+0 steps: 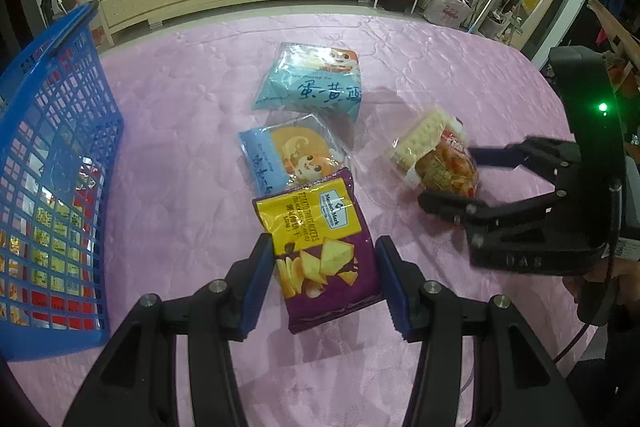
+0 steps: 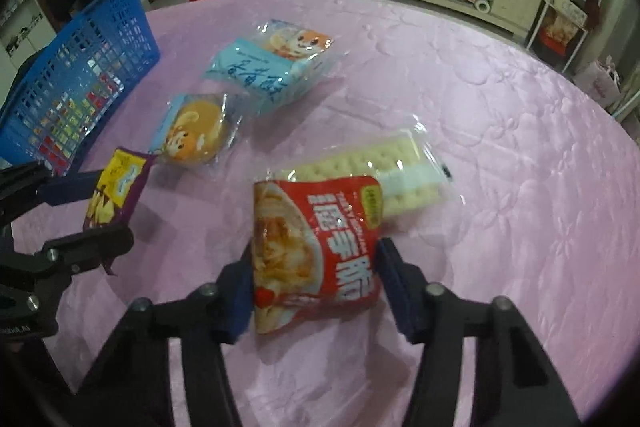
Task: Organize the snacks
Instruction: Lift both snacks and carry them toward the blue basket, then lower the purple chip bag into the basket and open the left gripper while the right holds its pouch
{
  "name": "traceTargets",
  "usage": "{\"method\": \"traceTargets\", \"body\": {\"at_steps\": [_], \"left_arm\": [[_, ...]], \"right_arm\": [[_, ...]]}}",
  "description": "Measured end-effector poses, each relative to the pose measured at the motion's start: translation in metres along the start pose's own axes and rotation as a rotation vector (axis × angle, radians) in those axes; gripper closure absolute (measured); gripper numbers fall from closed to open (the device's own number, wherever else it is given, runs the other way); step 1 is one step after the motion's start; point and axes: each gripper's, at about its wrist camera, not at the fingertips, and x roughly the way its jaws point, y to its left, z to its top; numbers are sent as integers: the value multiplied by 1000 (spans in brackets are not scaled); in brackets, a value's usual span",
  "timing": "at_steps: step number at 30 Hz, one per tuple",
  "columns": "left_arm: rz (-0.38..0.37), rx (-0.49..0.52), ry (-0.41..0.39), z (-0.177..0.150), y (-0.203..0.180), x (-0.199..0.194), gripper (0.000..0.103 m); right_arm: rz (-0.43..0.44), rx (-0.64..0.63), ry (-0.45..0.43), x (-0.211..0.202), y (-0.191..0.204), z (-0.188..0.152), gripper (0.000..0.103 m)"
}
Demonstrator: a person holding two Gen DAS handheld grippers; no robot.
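— Two packets are gripped at once: the purple-and-yellow chip bag by the left gripper, the red snack packet by the right gripper. How should the lift be handled?

— Straight up first (the red packet overlaps the cracker pack, so dragging may pull that along), then across to the blue basket at the far left, where other packets can already be seen through the mesh.

— How wide are the jaws?

— Partly closed on both. The left pads are pressed against the chip bag's two long sides. The right pads are set against the red packet's edges, and its film looks slightly puffed, so the pinch is judged light but real.

— And what is left on the pink tablecloth?

— Two blue pastry packs, lying between the basket and the grippers, untouched.

— Any risk?

— Slippery film could be squeezed out of the pads if the wrists are tilted early.
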Motion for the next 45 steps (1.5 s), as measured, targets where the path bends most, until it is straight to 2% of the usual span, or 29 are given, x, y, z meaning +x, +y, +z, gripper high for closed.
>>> {"method": "traceTargets", "body": {"at_steps": [6, 13, 18, 26, 33, 37, 45], "left_arm": [[-4, 2, -8, -4, 0, -8, 54], [-18, 24, -37, -17, -5, -35, 54], [-21, 23, -71, -23, -2, -61, 54], [-14, 24, -156, -30, 16, -121, 54], [-12, 2, -201, -39, 50, -167, 54], [18, -6, -235, -42, 79, -193, 54], [49, -50, -262, -45, 133, -219, 54]], "right_arm": [[16, -8, -9, -19, 11, -13, 48], [25, -23, -43, -58, 39, -31, 49], [15, -35, -80, -87, 60, -28, 53], [33, -98, -165, -137, 120, -13, 54], [43, -87, -201, -150, 157, 9, 55], [61, -101, -226, -155, 183, 21, 55], [103, -136, -244, -151, 232, 47, 55]]}}
